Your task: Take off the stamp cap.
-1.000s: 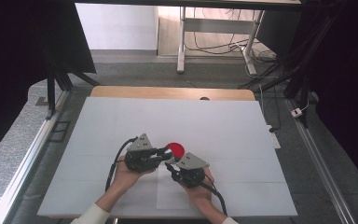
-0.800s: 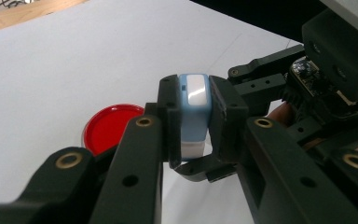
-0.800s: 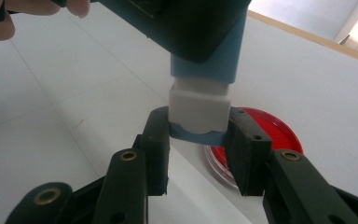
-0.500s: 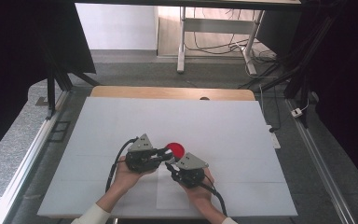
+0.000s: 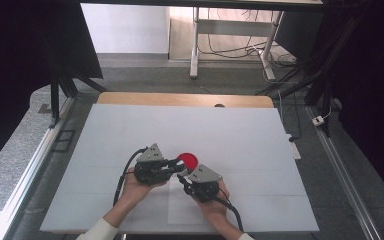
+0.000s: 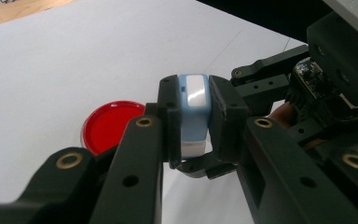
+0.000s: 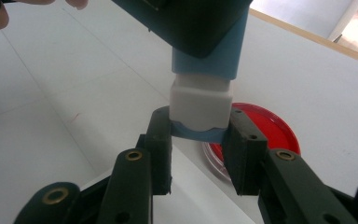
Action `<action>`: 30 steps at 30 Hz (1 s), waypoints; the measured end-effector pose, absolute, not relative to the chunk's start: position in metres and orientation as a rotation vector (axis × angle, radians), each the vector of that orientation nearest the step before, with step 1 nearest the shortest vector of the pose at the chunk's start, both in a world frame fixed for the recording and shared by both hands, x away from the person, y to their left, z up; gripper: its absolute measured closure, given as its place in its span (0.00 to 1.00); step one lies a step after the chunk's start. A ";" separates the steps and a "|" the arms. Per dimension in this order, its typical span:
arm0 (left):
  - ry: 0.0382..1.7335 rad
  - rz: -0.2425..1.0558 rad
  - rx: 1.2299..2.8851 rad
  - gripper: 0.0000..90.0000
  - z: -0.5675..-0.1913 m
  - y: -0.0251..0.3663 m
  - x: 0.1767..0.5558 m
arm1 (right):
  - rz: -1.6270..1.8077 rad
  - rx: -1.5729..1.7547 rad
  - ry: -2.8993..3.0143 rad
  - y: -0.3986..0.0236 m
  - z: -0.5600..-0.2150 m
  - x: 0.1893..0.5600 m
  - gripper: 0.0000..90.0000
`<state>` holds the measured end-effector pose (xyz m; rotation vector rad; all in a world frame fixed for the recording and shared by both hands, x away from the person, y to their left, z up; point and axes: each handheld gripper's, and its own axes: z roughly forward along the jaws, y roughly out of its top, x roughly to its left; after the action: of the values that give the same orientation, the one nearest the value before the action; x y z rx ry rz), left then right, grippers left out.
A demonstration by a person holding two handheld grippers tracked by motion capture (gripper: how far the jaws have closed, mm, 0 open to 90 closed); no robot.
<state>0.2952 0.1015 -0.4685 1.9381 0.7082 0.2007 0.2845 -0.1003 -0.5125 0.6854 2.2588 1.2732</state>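
Left gripper [image 6: 189, 123]: jaws closed on a small blue and white block [image 6: 193, 112], pads flat against its 2 blue sides. In the left gripper view the block stands upright between the pads, a glossy white panel on its near face and a white band at its lower end.

Right gripper [image 7: 198, 154]: jaws closed on the bottom of the same block [image 7: 199, 100], the pads pinching a thin blue lip under the white band. In the right gripper view the left gripper's dark body covers the block's upper blue part (so each gripper has 1 end of it).

High view: left gripper [image 5: 176, 166] and right gripper [image 5: 182, 180] meet tip to tip near the front middle of the table [image 5: 130, 130], a hand behind each, white sleeves coming in from the bottom edge. The block itself is too small to pick out there. It is held clear of the table surface, between the 2 sets of jaws.

Red dish [image 5: 187, 160]: round, shallow, clear rim, flat on the table just beyond the jaw tips. In the left gripper view the dish [image 6: 109, 123] sits behind and left of the block; in the right gripper view the dish [image 7: 270, 128] lies behind the block and the right jaw. Whether the block touches it, cannot tell.

Table top is white, a strip of bare wood [image 5: 180, 99] along its far edge.
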 end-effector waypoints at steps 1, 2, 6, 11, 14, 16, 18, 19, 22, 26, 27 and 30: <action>0.707 0.201 1.940 0.84 -0.468 0.102 0.295 | 1.273 0.685 2.259 -0.100 -0.513 0.285 0.72; 0.707 0.201 1.940 0.84 -0.468 0.102 0.295 | 1.273 0.685 2.259 -0.100 -0.513 0.284 0.72; 0.708 0.199 1.946 0.84 -0.469 0.101 0.295 | 1.278 0.687 2.266 -0.101 -0.513 0.285 0.72; 0.707 0.197 1.949 0.84 -0.468 0.101 0.295 | 1.291 0.701 2.258 -0.101 -0.514 0.284 0.72; 0.705 0.200 1.957 0.84 -0.469 0.101 0.294 | 1.281 0.692 2.273 -0.101 -0.514 0.284 0.72; 0.704 0.202 1.960 0.84 -0.469 0.100 0.294 | 1.270 0.688 2.278 -0.101 -0.514 0.284 0.72; 0.706 0.197 1.957 0.84 -0.469 0.101 0.295 | 1.266 0.684 2.281 -0.101 -0.514 0.284 0.72; 0.709 0.194 1.955 0.84 -0.469 0.101 0.295 | 1.264 0.680 2.282 -0.101 -0.514 0.284 0.72; 0.708 0.192 1.953 0.84 -0.469 0.101 0.295 | 1.270 0.681 2.289 -0.102 -0.513 0.285 0.72; 0.707 0.190 1.950 0.84 -0.469 0.101 0.295 | 1.278 0.690 2.286 -0.102 -0.514 0.284 0.72; 0.707 0.189 1.948 0.84 -0.469 0.101 0.295 | 1.279 0.690 2.285 -0.102 -0.514 0.285 0.72; 0.708 0.186 1.945 0.84 -0.469 0.102 0.295 | 1.280 0.689 2.281 -0.102 -0.513 0.284 0.72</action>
<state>0.2954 0.1018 -0.4694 1.9447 0.7078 0.1864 0.2844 -0.1022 -0.5135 0.6886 2.2815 1.2801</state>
